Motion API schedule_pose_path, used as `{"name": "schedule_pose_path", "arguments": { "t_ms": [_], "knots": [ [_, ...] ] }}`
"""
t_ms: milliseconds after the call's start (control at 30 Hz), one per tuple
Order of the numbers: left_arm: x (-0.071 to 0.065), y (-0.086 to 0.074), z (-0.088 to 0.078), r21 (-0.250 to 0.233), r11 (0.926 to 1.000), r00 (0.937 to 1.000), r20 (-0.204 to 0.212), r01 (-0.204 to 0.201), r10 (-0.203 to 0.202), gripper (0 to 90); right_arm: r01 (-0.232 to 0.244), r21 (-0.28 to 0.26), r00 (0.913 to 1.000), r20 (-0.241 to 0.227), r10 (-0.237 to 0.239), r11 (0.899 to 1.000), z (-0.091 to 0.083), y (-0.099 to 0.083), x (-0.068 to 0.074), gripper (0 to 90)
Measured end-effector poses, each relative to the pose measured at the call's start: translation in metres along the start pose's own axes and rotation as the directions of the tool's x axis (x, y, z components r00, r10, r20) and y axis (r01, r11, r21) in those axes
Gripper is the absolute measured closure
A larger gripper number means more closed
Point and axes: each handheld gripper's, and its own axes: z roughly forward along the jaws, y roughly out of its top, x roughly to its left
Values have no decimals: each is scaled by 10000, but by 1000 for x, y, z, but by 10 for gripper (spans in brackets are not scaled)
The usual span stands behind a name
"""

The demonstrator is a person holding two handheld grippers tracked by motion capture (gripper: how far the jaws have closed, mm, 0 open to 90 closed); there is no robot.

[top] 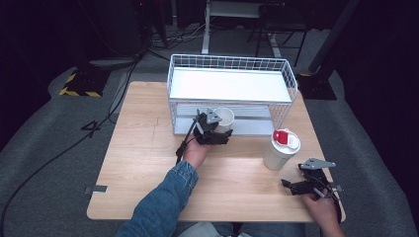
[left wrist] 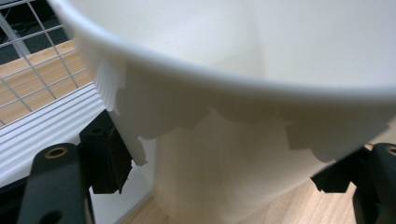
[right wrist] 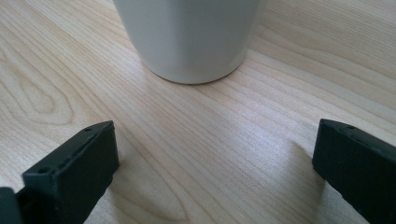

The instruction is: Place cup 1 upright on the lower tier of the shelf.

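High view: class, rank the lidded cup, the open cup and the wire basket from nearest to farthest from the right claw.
1. Lidded cup, just ahead of the right claw.
2. Open cup, left of it, in the left claw.
3. Wire basket, at the table's far side.

White open cup (top: pixel 225 117), white lidded cup (top: pixel 280 151) with red lid tab, white wire basket (top: pixel 232 94), pale wood-grain desk (top: pixel 148 153).
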Motion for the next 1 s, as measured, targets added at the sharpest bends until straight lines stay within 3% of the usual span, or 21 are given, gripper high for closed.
{"name": "schedule_pose_path", "arguments": {
  "t_ms": [467, 867, 1000],
  "knots": [
    [10, 1, 22, -262, 9997, 9988, -499, -16, 2, 226, 0, 2, 10000, 0, 0, 10000, 0, 0, 0, 5],
    [19, 1, 37, -329, 9992, 9978, -618, 208, -228, 226, -9, 8, 10000, 0, 9, 10000, 0, 0, 0, 6],
    [22, 4, 44, -309, 9995, 9971, -764, -80, 56, 226, 5, 1, 10000, 2, -5, 10000, 0, 0, 0, 6]
  ]
}}
